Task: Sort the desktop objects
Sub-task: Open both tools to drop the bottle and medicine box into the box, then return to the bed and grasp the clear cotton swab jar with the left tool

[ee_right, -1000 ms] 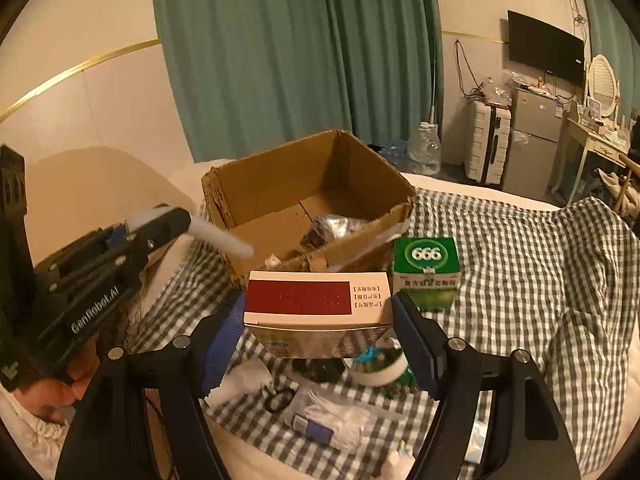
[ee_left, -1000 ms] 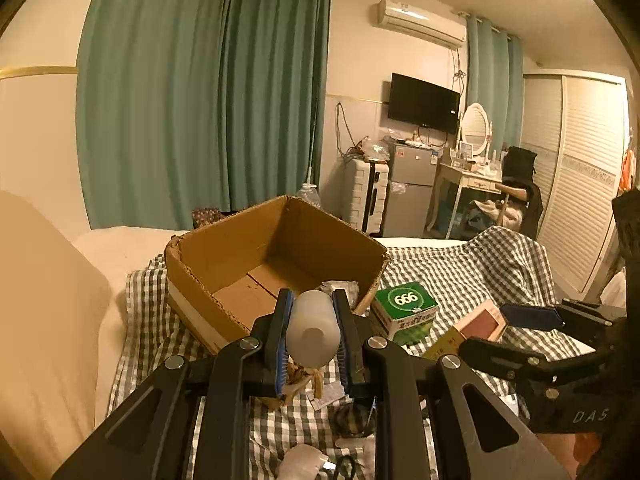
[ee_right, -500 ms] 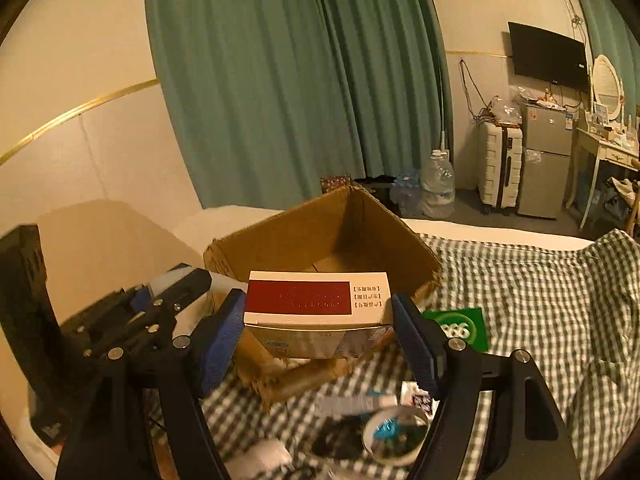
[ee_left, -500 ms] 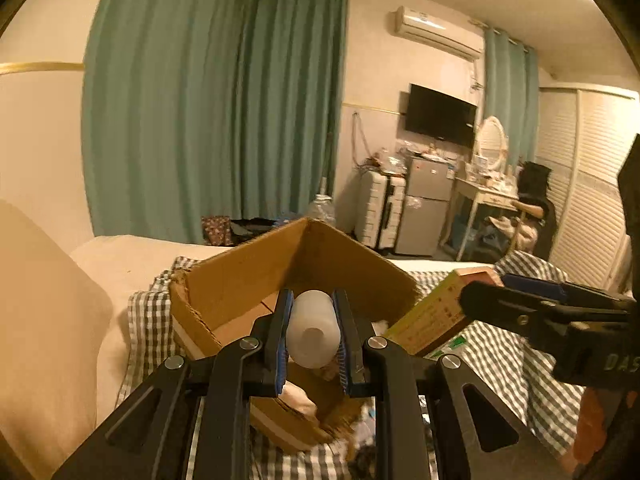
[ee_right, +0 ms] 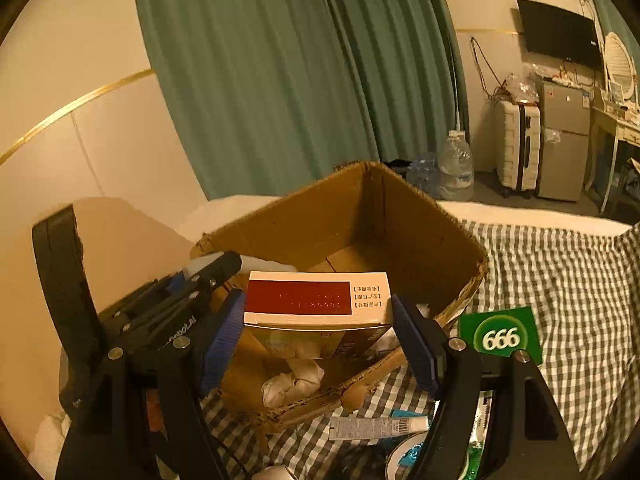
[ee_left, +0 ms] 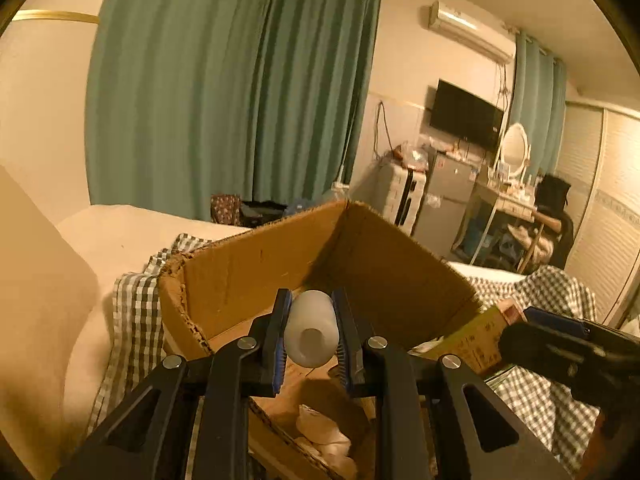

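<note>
My left gripper [ee_left: 310,332] is shut on a small white plastic bottle [ee_left: 311,330], bottom end toward the camera, held over the near side of an open cardboard box [ee_left: 256,256]. The same gripper [ee_right: 228,266] and bottle [ee_right: 264,267] show at the left of the right wrist view, over the box's left wall. My right gripper [ee_right: 318,312] is shut on a white carton with a dark red label [ee_right: 316,298], held above the near edge of the box [ee_right: 400,216]. Crumpled white paper [ee_right: 294,378] lies inside the box.
The box stands on a checked cloth [ee_right: 560,272] over a bed. A green "666" box [ee_right: 500,336] sits right of the cardboard box. A white tube [ee_right: 376,426] and other small items lie in front. Green curtains [ee_right: 300,80] hang behind.
Both grippers have moved forward toward the box with their loads; the box now fills more of each view, and the bottle and carton now hang over its near side.
</note>
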`<action>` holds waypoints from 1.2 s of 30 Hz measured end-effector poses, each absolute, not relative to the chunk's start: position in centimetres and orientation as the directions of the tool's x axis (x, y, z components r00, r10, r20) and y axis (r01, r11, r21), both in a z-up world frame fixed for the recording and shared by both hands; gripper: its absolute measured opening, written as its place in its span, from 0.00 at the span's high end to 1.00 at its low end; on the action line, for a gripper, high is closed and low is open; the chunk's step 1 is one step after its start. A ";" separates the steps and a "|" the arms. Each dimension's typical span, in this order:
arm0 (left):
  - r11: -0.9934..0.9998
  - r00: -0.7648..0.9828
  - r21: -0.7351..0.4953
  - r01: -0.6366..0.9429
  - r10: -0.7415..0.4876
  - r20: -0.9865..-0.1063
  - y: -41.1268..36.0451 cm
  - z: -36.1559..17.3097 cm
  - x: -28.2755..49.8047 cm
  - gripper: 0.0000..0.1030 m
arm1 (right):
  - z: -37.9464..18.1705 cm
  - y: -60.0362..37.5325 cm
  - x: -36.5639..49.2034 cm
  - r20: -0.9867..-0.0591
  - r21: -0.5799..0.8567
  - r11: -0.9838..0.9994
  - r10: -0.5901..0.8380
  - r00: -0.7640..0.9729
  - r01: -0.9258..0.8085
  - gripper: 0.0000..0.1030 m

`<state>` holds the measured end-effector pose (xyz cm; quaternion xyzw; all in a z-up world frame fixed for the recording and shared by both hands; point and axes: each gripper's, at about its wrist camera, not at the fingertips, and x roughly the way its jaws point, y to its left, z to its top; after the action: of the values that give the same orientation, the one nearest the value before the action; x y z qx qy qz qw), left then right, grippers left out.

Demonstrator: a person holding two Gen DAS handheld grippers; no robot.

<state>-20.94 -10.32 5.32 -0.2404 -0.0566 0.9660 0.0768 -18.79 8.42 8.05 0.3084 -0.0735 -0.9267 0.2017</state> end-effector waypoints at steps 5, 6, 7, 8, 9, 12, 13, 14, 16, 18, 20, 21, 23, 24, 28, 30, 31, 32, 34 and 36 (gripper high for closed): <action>-0.978 -0.859 -0.190 -0.084 0.167 -0.483 -11.2 4.5 -21.6 0.36 | 6.6 8.8 -19.8 -0.561 0.312 -0.903 -0.426 -0.710 0.296 0.28; -0.977 -0.862 -0.201 -0.066 0.157 -0.482 -11.3 4.5 -21.4 0.23 | 6.7 9.0 -19.7 -0.558 0.320 -0.901 -0.429 -0.710 0.293 0.28; -0.973 -0.864 -0.221 -0.069 0.169 -0.474 -11.3 4.6 -21.2 0.22 | 6.8 9.2 -19.6 -0.554 0.320 -0.902 -0.425 -0.716 0.288 0.28; -0.970 -0.862 -0.230 -0.076 0.180 -0.474 -11.3 4.6 -21.0 0.22 | 7.1 9.5 -19.3 -0.548 0.316 -0.906 -0.418 -0.725 0.283 0.28; -0.968 -0.859 -0.235 -0.085 0.190 -0.476 -11.2 4.5 -21.0 0.22 | 7.3 9.6 -19.3 -0.545 0.312 -0.908 -0.413 -0.730 0.281 0.28; -0.977 -0.862 -0.189 -0.103 0.182 -0.474 -10.1 4.3 -20.2 0.22 | 7.9 10.3 -18.3 -0.538 0.291 -0.918 -0.390 -0.747 0.269 0.27; -0.982 -0.867 -0.157 -0.105 0.168 -0.468 -9.7 4.1 -19.8 0.22 | 8.1 10.7 -17.8 -0.539 0.281 -0.923 -0.379 -0.752 0.264 0.27; -0.985 -0.870 -0.136 -0.107 0.159 -0.467 -9.3 4.0 -19.3 0.22 | 8.2 10.8 -17.6 -0.539 0.274 -0.926 -0.370 -0.757 0.258 0.27; -0.988 -0.867 -0.094 -0.121 0.152 -0.475 -8.3 3.7 -18.1 0.22 | 8.3 11.5 -16.5 -0.539 0.266 -0.932 -0.357 -0.763 0.248 0.27; -0.990 -0.873 -0.067 -0.127 0.144 -0.466 -7.8 3.5 -16.8 0.22 | 8.4 12.2 -15.6 -0.544 0.265 -0.936 -0.344 -0.765 0.233 0.27; -0.995 -0.896 -0.024 -0.095 0.096 -0.433 -7.3 3.9 -15.0 0.22 | 8.6 12.8 -14.4 -0.548 0.265 -0.938 -0.337 -0.765 0.224 0.27; -0.996 -0.903 -0.016 -0.092 0.090 -0.420 -7.3 4.1 -14.3 0.22 | 8.7 13.2 -13.7 -0.547 0.262 -0.939 -0.333 -0.768 0.221 0.27; -0.996 -0.909 -0.036 -0.082 0.090 -0.406 -7.6 4.6 -12.4 0.22 | 9.0 13.9 -12.4 -0.546 0.251 -0.943 -0.323 -0.773 0.217 0.27; -0.995 -0.906 -0.058 -0.078 0.095 -0.412 -7.8 4.9 -11.6 0.22 | 9.2 14.2 -11.6 -0.544 0.248 -0.945 -0.320 -0.776 0.215 0.27; -0.994 -0.884 -0.091 -0.058 0.093 -0.459 -7.7 5.2 -9.2 0.22 | 9.8 15.9 -8.9 -0.530 0.253 -0.944 -0.320 -0.785 0.213 0.27; -0.993 -0.868 -0.095 -0.072 0.110 -0.484 -7.3 5.0 -8.1 0.22 | 10.0 16.8 -7.5 -0.526 0.240 -0.949 -0.305 -0.794 0.205 0.27; -0.992 -0.856 -0.099 -0.079 0.118 -0.503 -6.9 4.7 -7.3 0.22 | 9.9 17.2 -7.0 -0.527 0.235 -0.950 -0.301 -0.795 0.204 0.27; -0.991 -0.849 -0.103 -0.088 0.128 -0.512 -6.5 4.5 -6.9 0.22 | 9.6 17.7 -6.4 -0.537 0.233 -0.951 -0.299 -0.789 0.202 0.27; -0.990 -0.837 -0.107 -0.096 0.139 -0.530 -5.5 4.0 -5.8 0.22 | 8.9 18.9 -5.6 -0.560 0.231 -0.957 -0.277 -0.781 0.174 0.25; -0.987 -0.826 -0.121 -0.107 0.156 -0.541 -4.5 3.5 -5.1 0.22 | 7.8 20.2 -4.6 -0.574 0.236 -0.961 -0.259 -0.777 0.146 0.25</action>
<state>-5.05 -4.53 3.51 -0.2866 -0.0427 0.9546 0.0689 -4.56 20.21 7.83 0.3160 -0.0896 -0.9383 0.1080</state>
